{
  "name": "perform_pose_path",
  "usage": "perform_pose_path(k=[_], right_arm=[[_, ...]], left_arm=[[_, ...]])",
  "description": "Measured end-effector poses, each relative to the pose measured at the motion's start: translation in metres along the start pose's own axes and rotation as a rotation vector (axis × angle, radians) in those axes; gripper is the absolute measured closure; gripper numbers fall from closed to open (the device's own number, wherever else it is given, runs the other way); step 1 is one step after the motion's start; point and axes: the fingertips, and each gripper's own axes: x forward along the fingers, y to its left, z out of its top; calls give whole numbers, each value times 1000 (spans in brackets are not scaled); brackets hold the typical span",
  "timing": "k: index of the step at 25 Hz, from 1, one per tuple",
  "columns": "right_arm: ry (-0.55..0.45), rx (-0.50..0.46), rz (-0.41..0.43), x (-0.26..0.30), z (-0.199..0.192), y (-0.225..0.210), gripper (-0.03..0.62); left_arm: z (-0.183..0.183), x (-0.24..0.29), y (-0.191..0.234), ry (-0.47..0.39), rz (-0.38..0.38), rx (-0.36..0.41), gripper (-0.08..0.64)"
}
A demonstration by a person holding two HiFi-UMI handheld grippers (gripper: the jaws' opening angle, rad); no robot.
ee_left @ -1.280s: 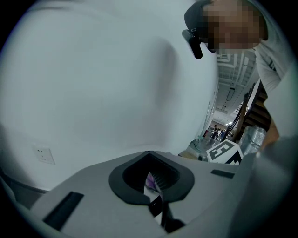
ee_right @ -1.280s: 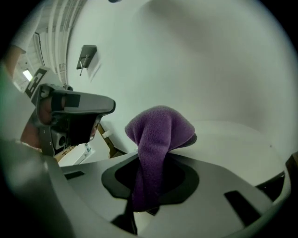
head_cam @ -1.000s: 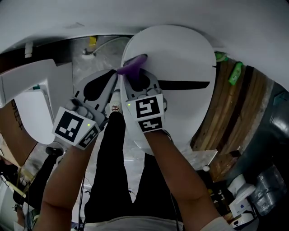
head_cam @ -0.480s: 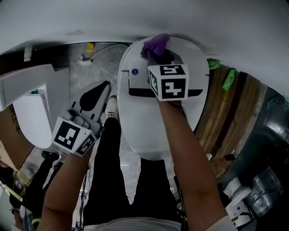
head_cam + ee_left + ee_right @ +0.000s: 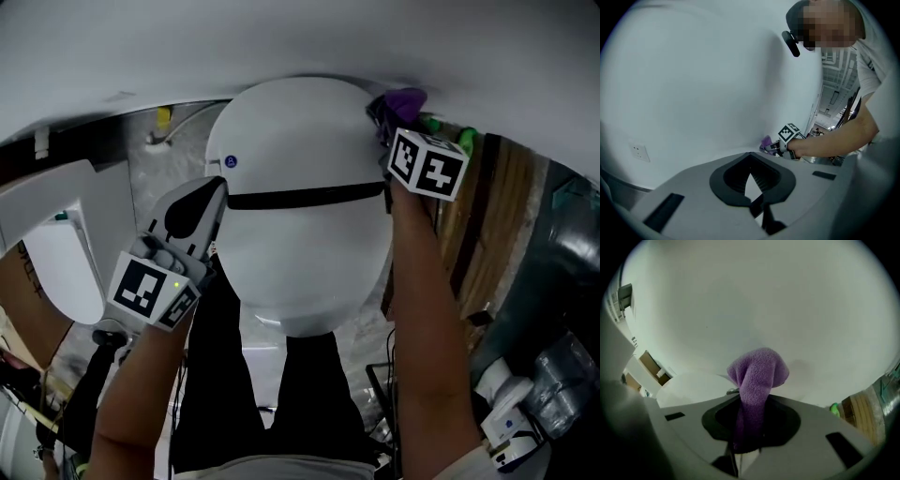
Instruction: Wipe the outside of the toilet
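Note:
The white toilet (image 5: 300,216) fills the middle of the head view, its lid down and a dark seam across it. My right gripper (image 5: 387,120) is at the toilet's far right back corner, shut on a purple cloth (image 5: 405,97) that sits where the toilet meets the white wall. In the right gripper view the cloth (image 5: 757,376) bulges out of the jaws against the white wall. My left gripper (image 5: 214,187) hovers by the toilet's left side, shut and holding nothing. The left gripper view looks across to the right gripper (image 5: 776,146) and the cloth (image 5: 766,142).
Green bottles (image 5: 464,141) stand just right of the cloth, beside a wooden panel (image 5: 487,234). A white fixture (image 5: 56,234) is at the left, with a hose (image 5: 187,120) behind the toilet. The person's legs in black trousers (image 5: 225,356) stand in front of the bowl.
My right gripper has carried the purple cloth from the toilet's back left across the top to its far right back corner. The left gripper has stayed by the left side.

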Motion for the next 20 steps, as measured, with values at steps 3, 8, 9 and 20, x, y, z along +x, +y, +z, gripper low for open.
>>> perform_pose_path(k=[3,8,9,20], right_arm=[[5,27,-20,-6,-12,-26,499],[-1,16,-22,-3,-13,-19,499],[-2,3,-16,-1,-10,-12,499],[-24,-201,100,25,30,128,499]], left_arm=[[3,16,-11,-8,-9,-7,554],[7,22,-12,-23,0,-16,554],[8,21,-10,-27,8,-19,554],[4,-18,33,-59,61,-72,554]])
